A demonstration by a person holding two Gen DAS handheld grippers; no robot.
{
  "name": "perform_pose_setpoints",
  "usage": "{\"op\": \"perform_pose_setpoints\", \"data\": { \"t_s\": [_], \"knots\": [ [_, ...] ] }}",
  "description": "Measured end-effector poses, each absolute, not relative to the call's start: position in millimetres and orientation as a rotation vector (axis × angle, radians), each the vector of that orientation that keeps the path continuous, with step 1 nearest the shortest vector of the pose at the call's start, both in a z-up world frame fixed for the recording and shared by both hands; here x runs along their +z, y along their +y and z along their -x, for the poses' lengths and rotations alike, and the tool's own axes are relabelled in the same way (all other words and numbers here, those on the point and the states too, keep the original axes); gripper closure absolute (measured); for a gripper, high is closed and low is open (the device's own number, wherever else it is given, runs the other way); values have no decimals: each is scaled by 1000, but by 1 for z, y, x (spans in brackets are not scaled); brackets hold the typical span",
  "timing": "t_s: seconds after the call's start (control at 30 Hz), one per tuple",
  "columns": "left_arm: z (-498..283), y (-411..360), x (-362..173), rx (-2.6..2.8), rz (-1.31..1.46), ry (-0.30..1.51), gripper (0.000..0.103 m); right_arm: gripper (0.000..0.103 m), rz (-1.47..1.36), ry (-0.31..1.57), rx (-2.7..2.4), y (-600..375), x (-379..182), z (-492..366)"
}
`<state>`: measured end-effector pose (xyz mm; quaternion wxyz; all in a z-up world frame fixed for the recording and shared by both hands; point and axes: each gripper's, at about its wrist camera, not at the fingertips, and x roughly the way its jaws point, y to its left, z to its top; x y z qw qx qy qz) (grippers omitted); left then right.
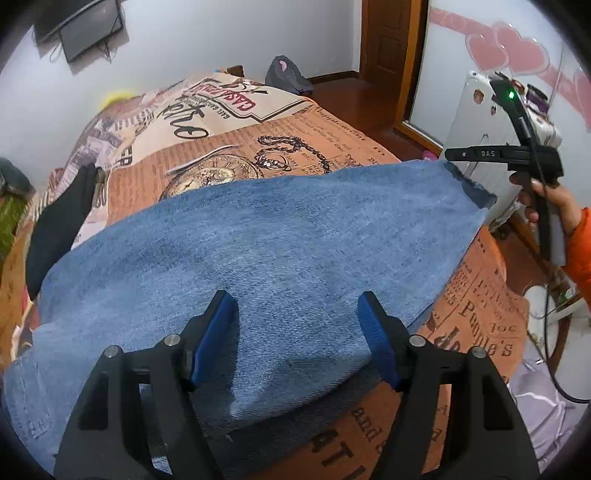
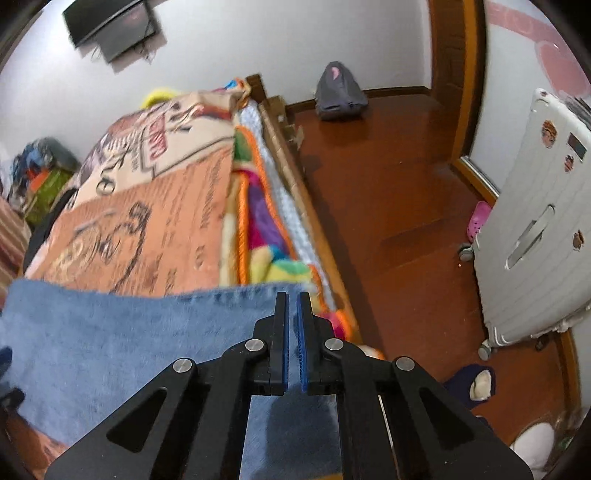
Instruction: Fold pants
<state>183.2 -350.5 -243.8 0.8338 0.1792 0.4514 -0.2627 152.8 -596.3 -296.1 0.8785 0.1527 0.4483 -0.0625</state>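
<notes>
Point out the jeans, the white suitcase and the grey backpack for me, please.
jeans (image 1: 258, 236), left wrist view, middle of the blue denim panel.
white suitcase (image 2: 532, 236), right wrist view, ribbed front by the handle.
grey backpack (image 2: 338, 92), right wrist view, centre of its front, against the wall.

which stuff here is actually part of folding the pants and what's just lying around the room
Part of the job:
- blue denim pants
- left gripper, open over the denim
- right gripper, shut at the pants' edge
- printed bedspread the pants lie on

Just lying about:
- white suitcase
- grey backpack
- pink shoe
- wall screen
</notes>
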Motion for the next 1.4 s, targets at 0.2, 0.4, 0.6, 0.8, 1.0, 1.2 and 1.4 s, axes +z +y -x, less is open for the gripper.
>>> {"op": "perform_pose_setpoints", "data": {
  "t_s": [0.2, 0.4, 0.6, 0.8, 1.0, 1.2, 1.4],
  "knots": [
    [-199, -319, -218, -574, -195, 989, 34, 92, -277, 956, -69, -566, -274, -144],
    [-204, -234, -157, -431, -88, 844, 34, 69, -218, 858, 21, -520, -223, -138],
    [-199, -103, -114, -194, -53, 761, 34, 61, -178, 783, 138, -456, -190, -143],
    [-183, 37, -102, 5, 19, 773, 34, 61, -126, 786, 233, -381, -188, -154],
    [-157, 139, -100, 149, 14, 784, 34, 61, -77, 809, 295, -318, -191, -162],
    [-141, 192, -140, 122, 54, 901, 34, 58, -23, 807, 360, -266, -193, -164],
    [-140, 186, -202, -15, 166, 1000, 34, 54, -8, 827, 390, -230, -201, -162]
  ]
}}
